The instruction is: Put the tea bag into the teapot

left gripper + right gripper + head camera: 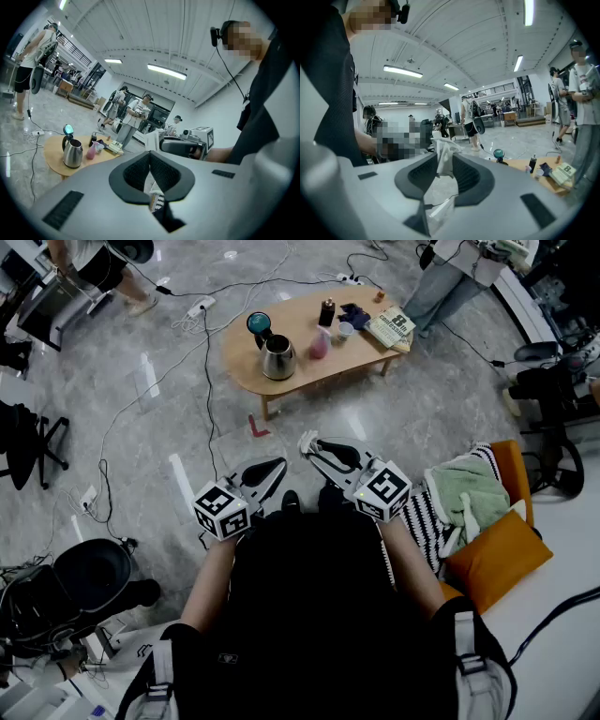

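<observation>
Overall: person (309,615) stands back from a low oval table (246,367), both grippers held close in front of the body.
Right gripper (313,450): jaws pinched on a white tea bag (443,159); the crumpled paper sticks out past the tips and hangs down behind the pads.
Left gripper (279,465): jaws closed tip to tip, nothing between them.
Gripper spacing: tips near each other, apart, both pointing toward the table.
Teapot (277,358): steel, upright, toward the table's left end, set in from the near edge; teal lid (259,323) raised, mouth open.
Tea bag to teapot: well apart; the bag is held in the air over the floor, short of the table.
Other table load: pink item (319,343) just right of the teapot, dark bottle (326,312) behind it, book (391,328) at the right end, near that edge.
Bare table surface: a strip along the near edge and left of the teapot.
Floor (141,427): open grey stone between grippers and table, crossed by a cable (208,381); red corner mark (258,427) just before the near table leg.
Right flank: green towel (466,493) and orange cushion (497,559) close beside the right arm.
Left flank: black chair (28,446) well apart.
</observation>
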`<state>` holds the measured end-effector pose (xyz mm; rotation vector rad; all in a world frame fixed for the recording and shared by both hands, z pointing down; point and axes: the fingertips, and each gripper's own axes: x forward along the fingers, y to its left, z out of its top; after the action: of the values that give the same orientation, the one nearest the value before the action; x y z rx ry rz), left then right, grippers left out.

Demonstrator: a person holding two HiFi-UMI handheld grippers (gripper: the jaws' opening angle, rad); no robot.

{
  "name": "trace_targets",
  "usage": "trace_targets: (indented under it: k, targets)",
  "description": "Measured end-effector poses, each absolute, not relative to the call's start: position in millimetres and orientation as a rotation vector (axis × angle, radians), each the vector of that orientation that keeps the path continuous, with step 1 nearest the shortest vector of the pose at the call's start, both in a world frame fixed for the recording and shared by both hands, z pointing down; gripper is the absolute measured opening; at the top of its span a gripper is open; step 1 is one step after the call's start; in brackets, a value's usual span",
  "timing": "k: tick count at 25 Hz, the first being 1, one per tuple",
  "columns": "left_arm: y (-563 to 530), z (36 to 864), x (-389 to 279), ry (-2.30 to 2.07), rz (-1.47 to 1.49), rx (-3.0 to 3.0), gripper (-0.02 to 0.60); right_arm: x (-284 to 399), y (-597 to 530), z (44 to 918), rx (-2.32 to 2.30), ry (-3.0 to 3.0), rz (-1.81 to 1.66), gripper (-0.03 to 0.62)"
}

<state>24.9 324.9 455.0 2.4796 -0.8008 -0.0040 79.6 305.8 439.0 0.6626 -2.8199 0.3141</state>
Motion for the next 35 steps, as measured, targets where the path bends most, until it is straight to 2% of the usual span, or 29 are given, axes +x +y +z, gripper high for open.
trace_targets:
  k: [21, 35]
  targets:
    - [334, 469, 4, -0.819, -0.017, 2.441, 0.012, 57, 318, 446, 0.626, -2.775, 0.315, 0.107]
    - [306, 475, -12, -0.91, -0.006, 2.37, 0.012, 48, 280, 457, 0.538, -2.777, 0.366, 0.107]
